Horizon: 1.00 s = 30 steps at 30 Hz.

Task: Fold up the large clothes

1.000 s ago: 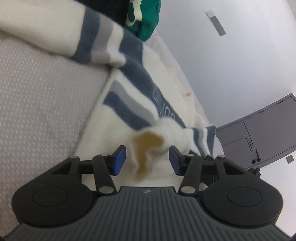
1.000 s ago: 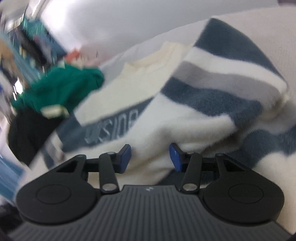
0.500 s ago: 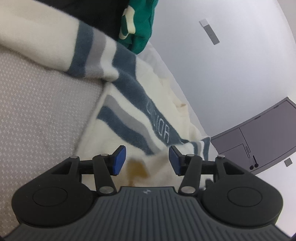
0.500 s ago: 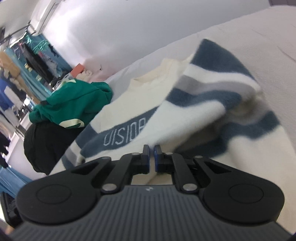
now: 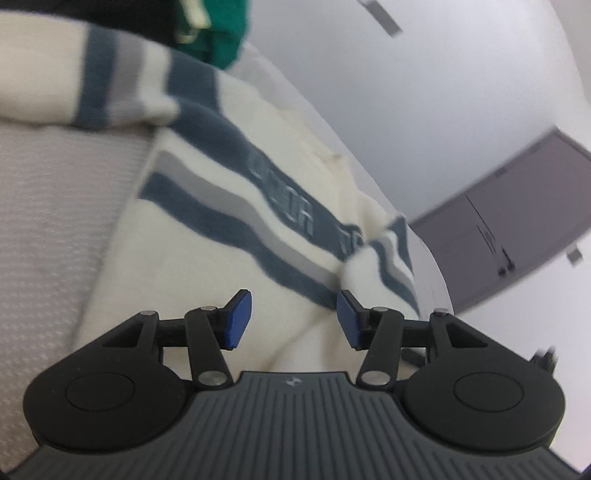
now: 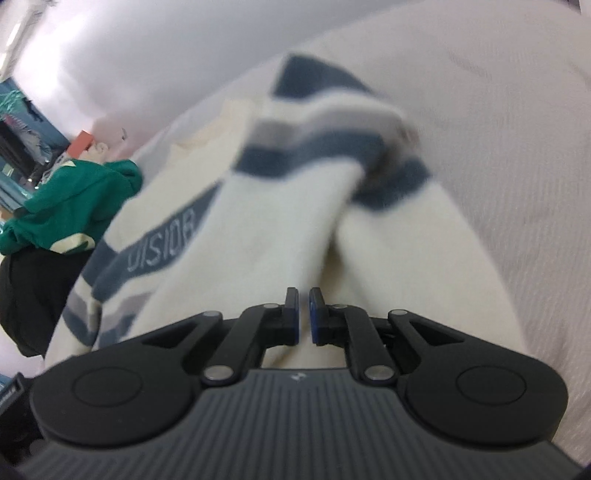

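A cream sweater (image 5: 221, 221) with blue and grey stripes lies spread on the pale bed cover (image 5: 48, 221). One striped sleeve (image 5: 92, 88) stretches off to the upper left. My left gripper (image 5: 291, 319) hovers open over the sweater's lower body, and nothing is pressed between its blue pads. In the right wrist view the sweater (image 6: 240, 240) rises in a ridge toward my right gripper (image 6: 303, 315). Its pads are nearly together, pinching cream fabric. A striped sleeve (image 6: 325, 122) lies folded over the body beyond.
A green garment (image 6: 74, 206) lies on a black one (image 6: 33, 295) at the sweater's far side; the green garment (image 5: 218, 33) also shows at the top of the left wrist view. A grey cabinet (image 5: 517, 221) stands by the white wall. Bare bed cover (image 6: 517, 147) lies to the right.
The right gripper went from open to shut on the sweater's fabric and drew it up. The cuff that sat between the left pads has slid away to the right as the left gripper shifted.
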### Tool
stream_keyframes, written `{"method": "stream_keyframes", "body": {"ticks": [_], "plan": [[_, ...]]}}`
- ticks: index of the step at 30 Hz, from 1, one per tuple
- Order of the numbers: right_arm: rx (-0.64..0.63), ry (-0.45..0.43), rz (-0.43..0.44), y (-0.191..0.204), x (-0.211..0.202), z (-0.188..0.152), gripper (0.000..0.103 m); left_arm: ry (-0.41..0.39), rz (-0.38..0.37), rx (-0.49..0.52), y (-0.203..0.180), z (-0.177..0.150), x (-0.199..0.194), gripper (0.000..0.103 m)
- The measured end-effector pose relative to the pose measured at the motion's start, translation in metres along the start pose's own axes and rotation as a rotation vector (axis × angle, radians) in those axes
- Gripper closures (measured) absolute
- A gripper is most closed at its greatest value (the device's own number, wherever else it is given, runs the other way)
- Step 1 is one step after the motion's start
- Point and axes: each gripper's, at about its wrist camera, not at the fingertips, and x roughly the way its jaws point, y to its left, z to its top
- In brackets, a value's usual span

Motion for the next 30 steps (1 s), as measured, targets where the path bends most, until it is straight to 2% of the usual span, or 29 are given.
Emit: {"method": "stream_keyframes", "body": {"ticks": [2, 4, 9, 16, 18, 19, 20, 22, 26, 30], "plan": [[-0.051, -0.051, 0.016, 0.01, -0.007, 0.001, 0.092, 0.029, -0.02, 0.058, -0.01, -0.005, 0.005, 0.047], [-0.087, -0.062, 0.044, 0.019, -0.008, 0.001, 0.092, 0.055, -0.026, 0.127, -0.022, -0.012, 0.012, 0.047], [-0.109, -0.002, 0.105, 0.027, 0.008, -0.001, 0.092, 0.114, -0.039, 0.262, -0.043, -0.027, 0.036, 0.047], [-0.119, 0.049, 0.089, 0.023, 0.021, -0.008, 0.092, 0.167, 0.06, 0.474, -0.063, -0.049, 0.071, 0.048], [-0.115, 0.055, 0.081, 0.022, 0.023, -0.008, 0.092, 0.161, 0.083, 0.537, -0.068, -0.058, 0.073, 0.068], [-0.118, 0.057, 0.078, 0.022, 0.024, -0.009, 0.092, 0.168, 0.088, 0.547, -0.069, -0.059, 0.073, 0.09], [-0.123, 0.06, 0.073, 0.022, 0.025, -0.009, 0.092, 0.163, 0.095, 0.539, -0.069, -0.058, 0.073, 0.094], [-0.136, 0.061, 0.067, 0.024, 0.026, -0.011, 0.092, 0.126, 0.09, 0.499, -0.066, -0.051, 0.063, 0.096], [-0.188, 0.067, 0.085, 0.032, 0.028, -0.014, 0.092, 0.051, -0.011, 0.296, -0.048, -0.023, 0.039, 0.096], [-0.268, 0.071, 0.085, 0.044, 0.036, -0.019, 0.093, 0.006, -0.015, 0.153, -0.027, 0.002, 0.034, 0.096]]}}
